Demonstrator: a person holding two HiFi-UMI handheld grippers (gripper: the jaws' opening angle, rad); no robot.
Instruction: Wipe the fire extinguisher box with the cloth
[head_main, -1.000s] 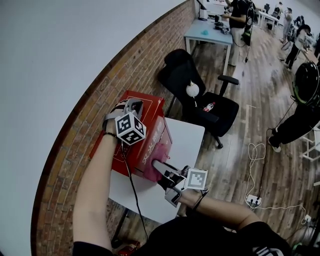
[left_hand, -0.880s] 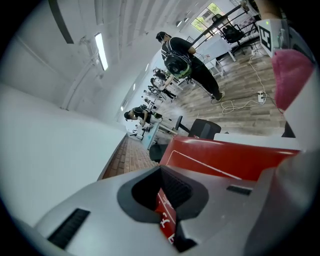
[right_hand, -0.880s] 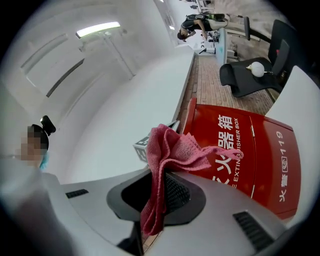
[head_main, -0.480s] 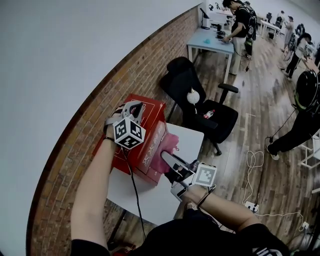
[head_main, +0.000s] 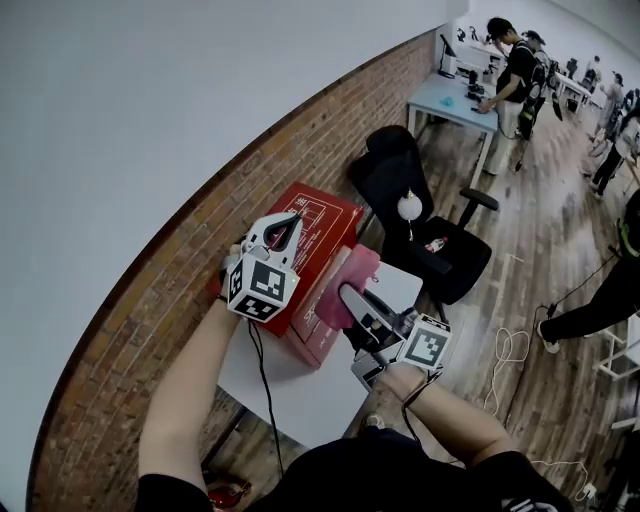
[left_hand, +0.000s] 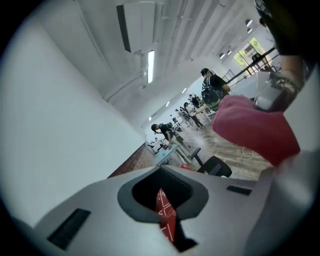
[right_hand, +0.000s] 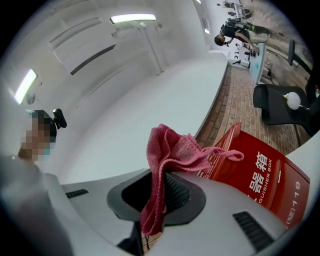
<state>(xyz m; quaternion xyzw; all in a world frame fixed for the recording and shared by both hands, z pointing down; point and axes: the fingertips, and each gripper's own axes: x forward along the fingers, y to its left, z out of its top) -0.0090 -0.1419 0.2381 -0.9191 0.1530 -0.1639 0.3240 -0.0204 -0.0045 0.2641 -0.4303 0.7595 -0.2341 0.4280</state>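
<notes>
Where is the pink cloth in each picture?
Head view: cloth in the middle, at the red box's front.
Left gripper view: cloth at the upper right.
Right gripper view: cloth in the centre, pinched between the jaws.
Shared landmark: the red box, seen in all three.

Bright, even overhead light; heavy fisheye distortion

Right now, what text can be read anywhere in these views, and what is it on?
"器箱": white, on the red fire extinguisher box, right gripper view.
"UISHER BOX": just below that, its start hidden.
"119": toward the box's right end.
White print on the lid, head view: too small to read.
</notes>
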